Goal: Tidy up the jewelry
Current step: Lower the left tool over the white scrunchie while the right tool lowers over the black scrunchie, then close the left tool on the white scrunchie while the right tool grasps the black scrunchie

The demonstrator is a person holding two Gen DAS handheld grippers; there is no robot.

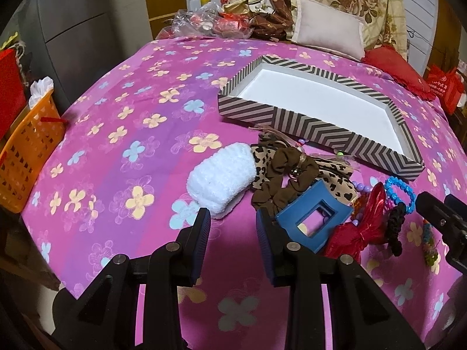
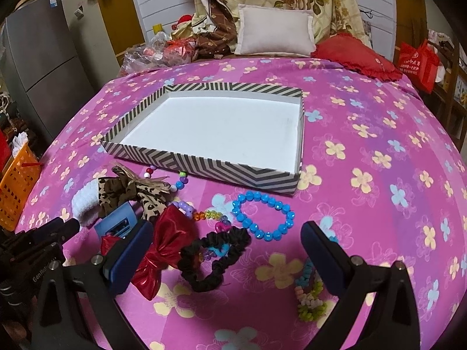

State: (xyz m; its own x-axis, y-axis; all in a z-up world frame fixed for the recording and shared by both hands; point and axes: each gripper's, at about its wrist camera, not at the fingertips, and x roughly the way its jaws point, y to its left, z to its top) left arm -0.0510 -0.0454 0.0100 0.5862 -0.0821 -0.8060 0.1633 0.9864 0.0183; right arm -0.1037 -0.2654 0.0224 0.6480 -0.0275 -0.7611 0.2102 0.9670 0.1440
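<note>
A striped box (image 1: 294, 122) (image 2: 204, 169) with a bare white inside lies on the pink floral bedspread. In front of it is a heap: white fluffy band (image 1: 221, 175), leopard bow (image 2: 131, 192), brown scrunchie (image 1: 283, 180), blue hair claw (image 1: 312, 218), red bow (image 2: 163, 250), black scrunchie (image 2: 213, 259), blue bead bracelet (image 2: 262, 215), a coloured bead string (image 2: 181, 180), a colourful woven band (image 2: 309, 294). My left gripper (image 1: 233, 233) is open and empty, just left of the blue claw. My right gripper (image 2: 227, 250) is open wide, with the black scrunchie between its fingers.
An orange basket (image 1: 26, 151) stands off the bed's left side. Pillows (image 2: 274, 29), a red cushion (image 2: 359, 55) and a plastic bag (image 1: 204, 20) lie at the head of the bed. A red bag (image 2: 417, 61) stands at the right.
</note>
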